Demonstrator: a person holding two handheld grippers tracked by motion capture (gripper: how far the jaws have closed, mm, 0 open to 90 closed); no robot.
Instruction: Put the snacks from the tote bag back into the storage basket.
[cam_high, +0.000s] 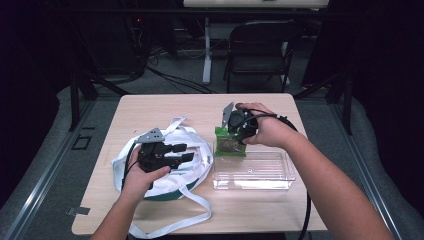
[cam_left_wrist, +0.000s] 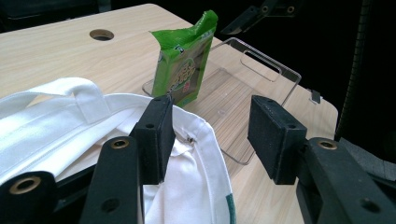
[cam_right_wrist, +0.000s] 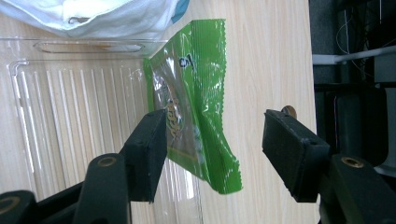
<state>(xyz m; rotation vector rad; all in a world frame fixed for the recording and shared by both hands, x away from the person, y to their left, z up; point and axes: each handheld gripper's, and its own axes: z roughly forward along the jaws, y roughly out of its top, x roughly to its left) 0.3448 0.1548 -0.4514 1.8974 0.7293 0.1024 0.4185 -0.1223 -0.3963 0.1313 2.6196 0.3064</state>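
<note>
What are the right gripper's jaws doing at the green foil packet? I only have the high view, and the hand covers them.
Observer: The right gripper view shows the right gripper with its jaws wide apart and the green foil packet between them, not clamped.
Operator: And the left jaws?
Observer: The left gripper is open too, over the rim of the white cloth bag.
Operator: Is the packet upright?
Observer: Yes. In the left gripper view it stands on end at a corner of the clear plastic tray.
</note>
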